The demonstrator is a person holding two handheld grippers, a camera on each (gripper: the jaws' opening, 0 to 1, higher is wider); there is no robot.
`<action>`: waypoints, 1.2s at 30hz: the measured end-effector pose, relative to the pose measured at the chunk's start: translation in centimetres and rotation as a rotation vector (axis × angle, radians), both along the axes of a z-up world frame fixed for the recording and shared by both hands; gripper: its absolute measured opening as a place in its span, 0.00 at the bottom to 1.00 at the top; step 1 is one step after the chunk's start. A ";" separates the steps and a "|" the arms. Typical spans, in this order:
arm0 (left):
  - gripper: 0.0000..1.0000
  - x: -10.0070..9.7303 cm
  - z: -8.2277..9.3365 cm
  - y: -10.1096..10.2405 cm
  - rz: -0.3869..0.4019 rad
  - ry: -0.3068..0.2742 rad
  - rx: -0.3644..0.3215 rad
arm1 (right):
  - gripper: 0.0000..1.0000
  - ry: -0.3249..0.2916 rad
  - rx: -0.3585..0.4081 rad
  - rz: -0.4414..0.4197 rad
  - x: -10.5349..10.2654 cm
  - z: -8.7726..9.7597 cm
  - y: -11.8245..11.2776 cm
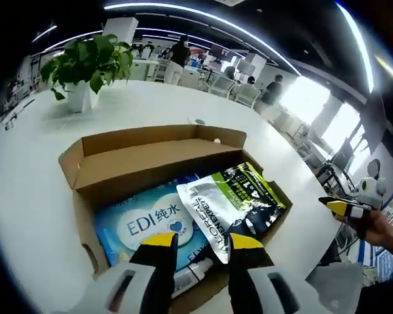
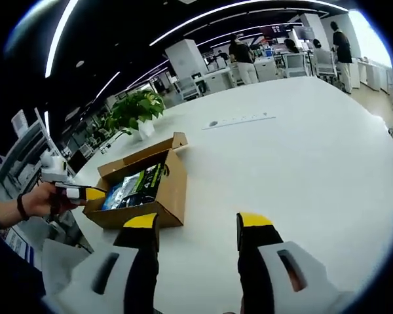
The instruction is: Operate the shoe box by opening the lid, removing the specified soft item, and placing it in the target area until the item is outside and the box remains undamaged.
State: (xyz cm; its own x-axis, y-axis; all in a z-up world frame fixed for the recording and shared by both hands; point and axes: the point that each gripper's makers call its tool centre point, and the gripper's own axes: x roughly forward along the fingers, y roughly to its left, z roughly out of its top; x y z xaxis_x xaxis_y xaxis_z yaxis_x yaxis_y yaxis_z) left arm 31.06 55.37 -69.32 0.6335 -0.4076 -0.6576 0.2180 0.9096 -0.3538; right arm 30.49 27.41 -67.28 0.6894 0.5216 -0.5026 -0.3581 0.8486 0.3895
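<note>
Open shoe box (image 1: 150, 163), silver pouch (image 1: 229, 199) inside — just beyond left tool (image 1: 196, 241), spread, right tool (image 2: 198, 229) spread too

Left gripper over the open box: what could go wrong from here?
The left gripper hangs open above the silver L'Oreal pouch, which overlaps the blue EDI wipes pack; a low grasp might pinch both. The cardboard box sits near the table edge, unheld, so lifting could drag it.

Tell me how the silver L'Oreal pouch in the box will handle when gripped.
The pouch looks like thin, glossy foil, so probably floppy and somewhat slippery. It lies flat and slanted over the blue wipes pack, suggesting it is light. Pinched at one edge, it would likely sag.
</note>
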 end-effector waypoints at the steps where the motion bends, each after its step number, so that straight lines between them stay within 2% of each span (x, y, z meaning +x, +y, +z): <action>1: 0.30 0.0 -0.2 -0.2 -0.002 0.006 -0.004 | 0.45 -0.001 0.000 0.001 -0.1 0.0 0.0; 11: 0.30 0.5 -1.7 -1.2 0.016 0.070 -0.060 | 0.47 -0.010 -0.004 0.029 -0.6 0.3 0.4; 25: 0.29 0.8 -3.2 -2.4 -0.007 0.135 -0.075 | 0.47 -0.009 0.007 0.051 -0.8 0.4 1.2; 30: 0.19 0.8 -3.0 -3.0 0.000 0.139 -0.121 | 0.46 -0.003 0.006 0.065 -0.9 0.3 1.7; 32: 0.16 0.8 -3.0 -2.9 0.004 0.137 -0.119 | 0.46 -0.002 0.006 0.068 -0.8 0.3 1.9; 35: 0.07 0.9 -3.0 -2.6 0.012 0.125 -0.113 | 0.46 -0.004 -0.001 0.081 -0.7 0.4 2.4; 36: 0.06 0.9 -2.8 -2.6 0.018 0.120 -0.130 | 0.46 -0.003 -0.003 0.086 -0.6 0.4 2.5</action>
